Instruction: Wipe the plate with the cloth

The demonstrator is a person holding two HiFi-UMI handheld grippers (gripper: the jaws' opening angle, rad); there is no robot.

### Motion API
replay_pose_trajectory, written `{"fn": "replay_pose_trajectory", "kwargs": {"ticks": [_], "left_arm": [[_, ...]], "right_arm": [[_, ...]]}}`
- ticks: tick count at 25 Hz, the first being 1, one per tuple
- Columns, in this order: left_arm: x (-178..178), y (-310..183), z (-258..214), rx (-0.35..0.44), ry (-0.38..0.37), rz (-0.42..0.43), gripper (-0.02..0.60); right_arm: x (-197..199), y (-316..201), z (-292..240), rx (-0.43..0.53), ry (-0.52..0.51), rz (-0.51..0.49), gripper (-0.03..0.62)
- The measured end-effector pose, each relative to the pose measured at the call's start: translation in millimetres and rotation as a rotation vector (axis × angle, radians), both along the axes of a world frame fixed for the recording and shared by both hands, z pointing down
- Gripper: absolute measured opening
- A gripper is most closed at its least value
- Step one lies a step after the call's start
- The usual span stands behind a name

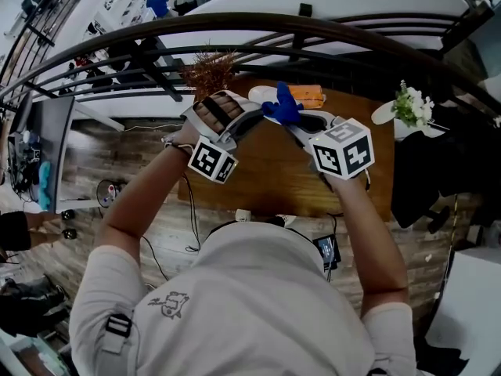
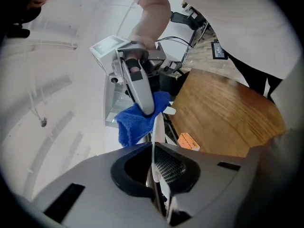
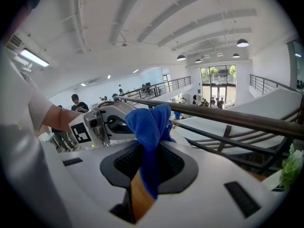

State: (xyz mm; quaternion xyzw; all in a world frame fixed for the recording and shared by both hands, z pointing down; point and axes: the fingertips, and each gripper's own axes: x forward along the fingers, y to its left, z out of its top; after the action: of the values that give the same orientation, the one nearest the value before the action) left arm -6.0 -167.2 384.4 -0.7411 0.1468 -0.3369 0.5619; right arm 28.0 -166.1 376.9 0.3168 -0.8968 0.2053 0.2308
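Both grippers are raised above the wooden table (image 1: pixel 274 171). My left gripper (image 1: pixel 252 110) is shut on the rim of a white plate (image 1: pixel 261 95). In the left gripper view the plate (image 2: pixel 156 132) shows edge-on as a thin white line running out from between the left gripper's (image 2: pixel 157 151) jaws. My right gripper (image 1: pixel 294 121) is shut on a blue cloth (image 1: pixel 283 106) that bunches up against the plate. In the right gripper view the cloth (image 3: pixel 149 127) rises from the right gripper (image 3: pixel 148 170), with the left gripper (image 3: pixel 102 120) close behind it.
An orange object (image 1: pixel 305 96) lies on the far part of the table. A reddish dried plant (image 1: pixel 208 70) stands at the table's far left, white flowers (image 1: pixel 412 105) at its right. A dark curved railing (image 1: pixel 313 34) runs behind the table. Cables and a device (image 1: pixel 327 249) lie on the floor.
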Motion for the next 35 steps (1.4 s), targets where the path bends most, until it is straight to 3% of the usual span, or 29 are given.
{"fn": "replay_pose_trajectory", "kwargs": {"ticks": [10,17,22,29,35], "left_arm": [[11,28,-21,0.068,-0.004,0.099,0.021],[24,50,-15,0.088,-0.045,0.209,0.021],[38,59,-5,0.087,-0.086,0.267,0.021],[31,40,5,0.050,-0.082,0.219,0.021],[16,36,13,0.029,-0.094,0.192,0.021]], "right_arm": [[59,-29,30,-0.114,0.038,0.080,0.086],[47,-55,48,-0.191,0.064,0.031,0.086],[14,-59,36,-0.196,0.066,-0.054,0.086],[-13,-21,8,-0.160,0.004,-0.142,0.086],[15,15,32,-0.206,0.009,-0.102,0.086]]}}
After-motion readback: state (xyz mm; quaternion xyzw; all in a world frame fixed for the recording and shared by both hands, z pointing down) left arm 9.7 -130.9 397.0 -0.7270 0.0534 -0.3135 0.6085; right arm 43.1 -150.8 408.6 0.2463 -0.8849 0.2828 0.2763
